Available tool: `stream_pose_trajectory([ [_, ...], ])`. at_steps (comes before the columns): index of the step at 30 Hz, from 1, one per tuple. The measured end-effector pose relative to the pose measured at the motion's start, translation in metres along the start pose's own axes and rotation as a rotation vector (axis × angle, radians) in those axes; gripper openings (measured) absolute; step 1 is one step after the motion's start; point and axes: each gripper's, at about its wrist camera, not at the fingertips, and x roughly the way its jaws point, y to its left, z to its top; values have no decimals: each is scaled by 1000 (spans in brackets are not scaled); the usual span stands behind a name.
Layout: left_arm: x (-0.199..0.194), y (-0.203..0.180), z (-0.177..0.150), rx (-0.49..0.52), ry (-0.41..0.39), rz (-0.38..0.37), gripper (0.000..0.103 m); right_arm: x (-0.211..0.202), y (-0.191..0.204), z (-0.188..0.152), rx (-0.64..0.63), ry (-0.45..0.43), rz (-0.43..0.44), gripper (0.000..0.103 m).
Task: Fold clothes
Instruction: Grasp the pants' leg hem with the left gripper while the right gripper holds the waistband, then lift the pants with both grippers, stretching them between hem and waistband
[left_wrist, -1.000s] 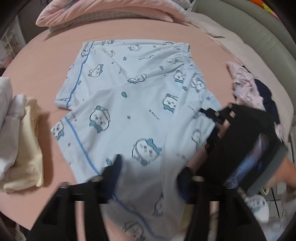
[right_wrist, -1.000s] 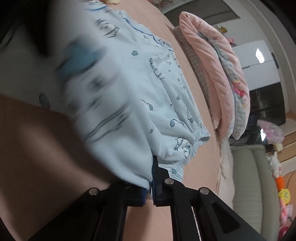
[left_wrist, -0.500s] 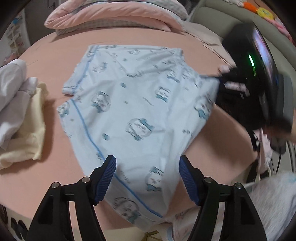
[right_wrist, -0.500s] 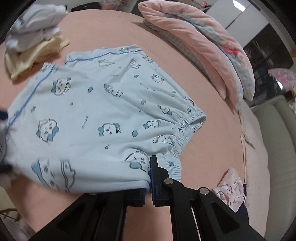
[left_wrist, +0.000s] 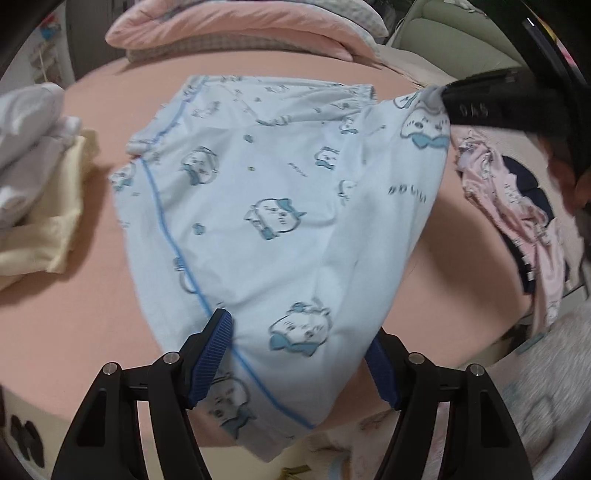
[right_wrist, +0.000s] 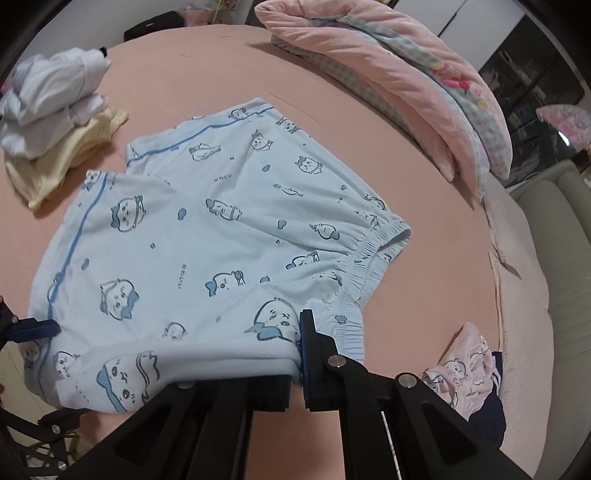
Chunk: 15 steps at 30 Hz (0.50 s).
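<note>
The light blue cartoon-print shorts lie mostly spread on the pink bed sheet, their near waistband corner lifted clear by the right gripper, whose jaws are pinched tight on the fabric; the pinched edge itself is hidden between the pads. The left gripper stands wide with the shorts' hem draped between its blue pads, the right-hand pad half covered by cloth; whether either pad touches the fabric is hard to tell, and the hem's lowest part is blurred. Beside the shorts, folded white and yellow clothes sit well apart; a pink garment lies partly cut off by the gripper's frame.
</note>
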Motion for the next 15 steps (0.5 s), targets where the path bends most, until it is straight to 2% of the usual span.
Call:
stream_pose_trajectory([
  [2,1,-1,-2,26,7,90,68,-1,-1,1,5,1,2,5],
  [4,1,7,-2,24,1,122,65,-2,0,1,4,4,2,5],
  [5,0,11,-3,22,-3,137,54,-2,0,0,4,6,5,5],
  [6,-1,15,-3,19,-5,147,49,-2,0,-1,5,7,8,5],
  [8,-6,26,0,-6,-3,121,35,-3,0,-2,6,10,15,5],
  [9,-8,31,2,-15,-2,108,25,-2,0,-3,5,12,18,5],
  [11,-11,34,6,6,4,84,12,0,0,-6,10,17,30,5],
  [15,-9,32,17,75,11,119,9,5,-2,-13,45,33,67,5],
])
